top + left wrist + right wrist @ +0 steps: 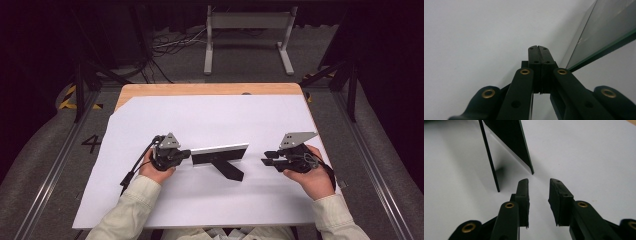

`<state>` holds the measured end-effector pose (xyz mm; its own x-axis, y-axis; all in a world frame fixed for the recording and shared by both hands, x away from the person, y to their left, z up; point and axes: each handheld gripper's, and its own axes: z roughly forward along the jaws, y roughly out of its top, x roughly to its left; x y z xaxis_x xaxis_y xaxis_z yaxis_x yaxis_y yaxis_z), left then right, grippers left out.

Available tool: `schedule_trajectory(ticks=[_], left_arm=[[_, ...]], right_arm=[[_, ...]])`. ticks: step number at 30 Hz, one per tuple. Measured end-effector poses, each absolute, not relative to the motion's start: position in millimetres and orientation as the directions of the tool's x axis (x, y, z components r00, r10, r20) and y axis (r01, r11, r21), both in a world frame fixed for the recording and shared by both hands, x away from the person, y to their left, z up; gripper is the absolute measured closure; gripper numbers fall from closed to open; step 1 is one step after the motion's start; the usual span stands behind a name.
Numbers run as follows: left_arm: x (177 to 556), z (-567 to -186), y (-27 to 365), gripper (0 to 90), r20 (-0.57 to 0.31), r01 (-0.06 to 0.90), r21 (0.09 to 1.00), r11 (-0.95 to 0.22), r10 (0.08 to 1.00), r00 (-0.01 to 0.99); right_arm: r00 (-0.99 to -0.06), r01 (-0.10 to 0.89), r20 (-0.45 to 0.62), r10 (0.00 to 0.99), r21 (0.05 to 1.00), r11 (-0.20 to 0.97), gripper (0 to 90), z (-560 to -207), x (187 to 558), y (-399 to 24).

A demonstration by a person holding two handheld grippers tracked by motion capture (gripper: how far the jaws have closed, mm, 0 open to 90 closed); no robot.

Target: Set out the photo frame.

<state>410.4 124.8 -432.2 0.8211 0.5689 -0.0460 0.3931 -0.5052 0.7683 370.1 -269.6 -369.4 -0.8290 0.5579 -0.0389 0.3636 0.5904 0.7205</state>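
left gripper [184, 154]: jaws pressed together, nothing visibly pinched, tips at left end of picture frame [220, 154] | right gripper [267, 157]: jaws spread, empty, frame just ahead and apart | frame: standing on white sheet [210, 115] over worktop [200, 89], prop leg [227, 169] behind.

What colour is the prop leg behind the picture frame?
Black. The prop leg of the picture frame shows best in the high view.
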Motion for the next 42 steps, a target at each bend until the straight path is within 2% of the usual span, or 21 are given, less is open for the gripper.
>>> schedule_trajectory(ticks=[23, 42], left_arm=[[406.4, -435.6, 113.9, 90.0, -0.069, 0.359, 0.729, -0.583, 0.458, 0.886], [392.1, -430.5, 109.4, 90.0, -0.082, 0.289, 0.685, -0.669, 0.323, 0.943]], right_arm=[[-0.820, 0.354, -0.032, 0.572, 0.757, 0.549, 67.9, -353.1, 365.1, -281.2], [-0.813, 0.361, -0.025, 0.581, 0.763, 0.537, 66.7, -346.0, 362.5, -287.8]])
